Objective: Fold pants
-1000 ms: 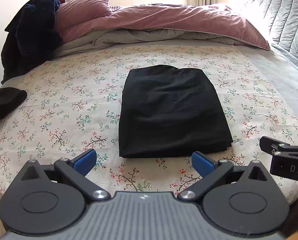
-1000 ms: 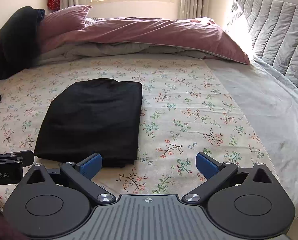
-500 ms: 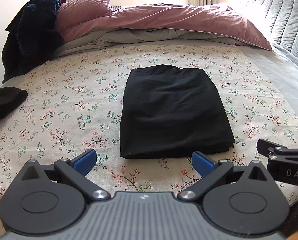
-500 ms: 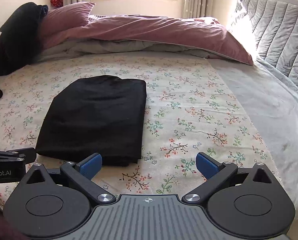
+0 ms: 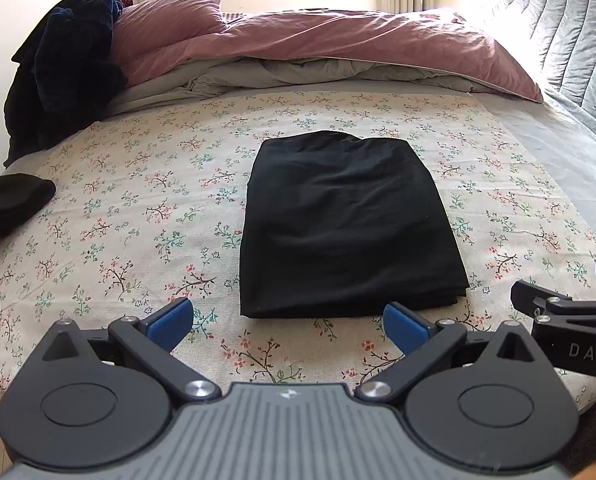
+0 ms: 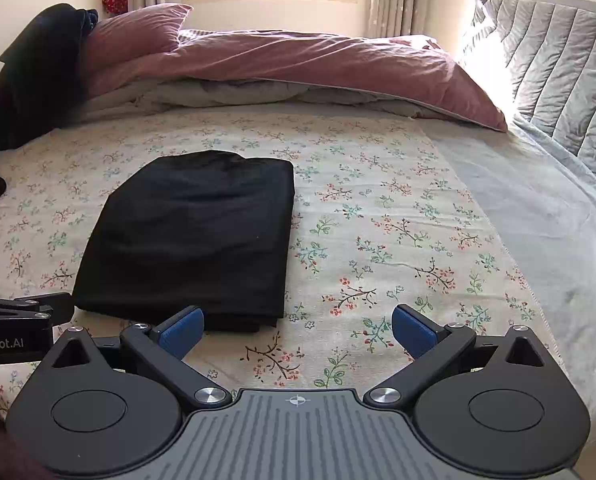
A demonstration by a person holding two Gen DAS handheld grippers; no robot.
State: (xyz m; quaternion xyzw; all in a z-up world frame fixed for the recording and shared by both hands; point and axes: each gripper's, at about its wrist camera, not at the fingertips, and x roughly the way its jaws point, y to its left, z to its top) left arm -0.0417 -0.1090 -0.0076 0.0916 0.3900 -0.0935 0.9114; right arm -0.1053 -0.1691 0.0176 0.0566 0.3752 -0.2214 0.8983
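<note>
Black pants [image 5: 349, 224] lie folded into a neat rectangle on the floral sheet [image 5: 138, 216]; they also show in the right wrist view [image 6: 194, 236]. My left gripper [image 5: 288, 318] is open and empty, hovering just short of the fold's near edge. My right gripper [image 6: 298, 326] is open and empty, near the fold's near right corner. Each gripper shows at the edge of the other's view: the right one [image 5: 569, 320] and the left one [image 6: 18, 320].
A pink duvet [image 5: 337, 44] and pillow [image 5: 166, 12] are heaped at the back. Dark clothes [image 5: 62, 68] pile at the back left, a black garment [image 5: 10, 200] lies at the left edge. A grey quilted headboard [image 6: 557, 64] stands at right.
Both grippers have pulled back and risen slightly; the view tilts up a little. The folded pants have not moved.
</note>
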